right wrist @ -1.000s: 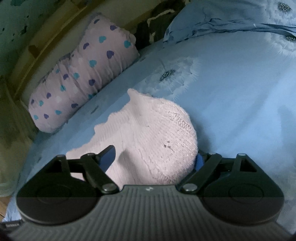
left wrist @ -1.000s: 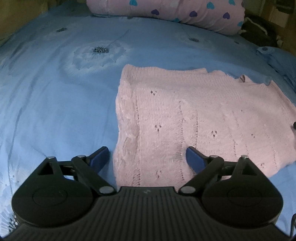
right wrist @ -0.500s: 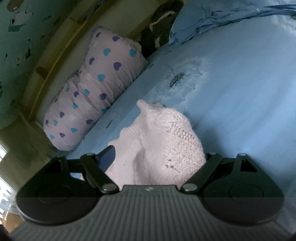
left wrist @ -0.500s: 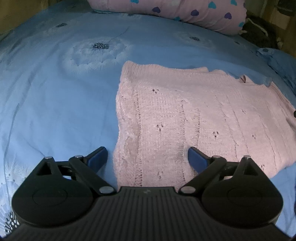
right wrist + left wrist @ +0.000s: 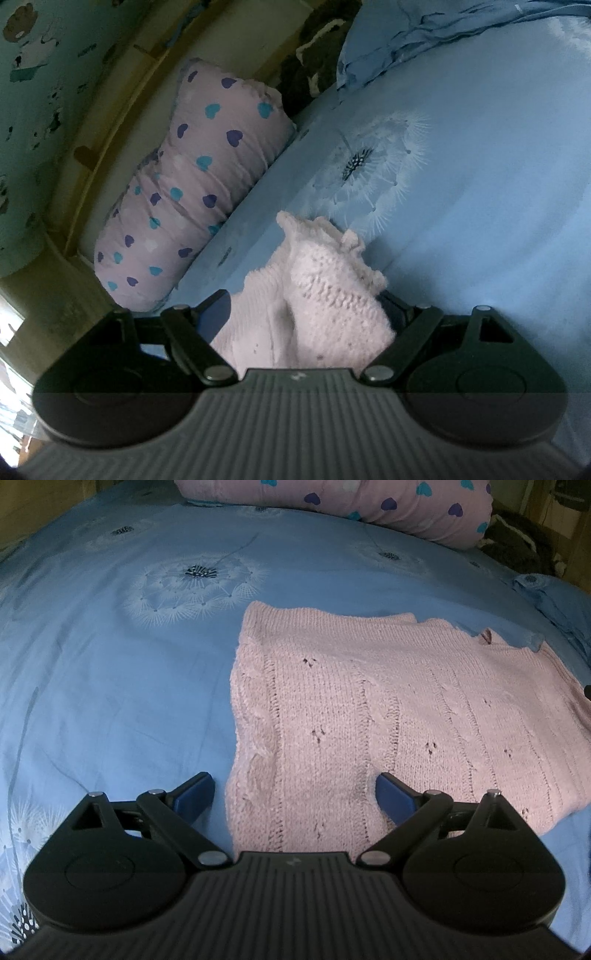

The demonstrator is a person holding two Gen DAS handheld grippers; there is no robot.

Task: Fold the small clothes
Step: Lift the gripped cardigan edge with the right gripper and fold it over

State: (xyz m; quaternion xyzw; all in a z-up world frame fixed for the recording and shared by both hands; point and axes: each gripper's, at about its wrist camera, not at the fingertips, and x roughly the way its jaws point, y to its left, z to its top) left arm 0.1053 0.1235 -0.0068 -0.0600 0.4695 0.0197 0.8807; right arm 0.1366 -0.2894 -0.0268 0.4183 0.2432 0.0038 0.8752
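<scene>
the pink knitted garment (image 5: 388, 716) runs off the left wrist view's right edge, its near hem hidden behind the gripper body. in the right wrist view bunched knit covers the right gripper's (image 5: 306, 314) right fingertip.

The pink sweater (image 5: 406, 720) is chunky knit wool, fuzzy with little eyelet holes — under it the blue bedsheet (image 5: 110, 683) looks like smooth, slightly sheeny cotton. Behind the sweater, the heart-print pillow (image 5: 369, 502) is soft wrinkled cloth — claw bodies are matt black ribbed plastic.

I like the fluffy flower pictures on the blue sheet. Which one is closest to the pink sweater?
The big dandelion print, just beyond the pink sweater's far left corner. The other prints lie farther off, near the heart pillow.
</scene>
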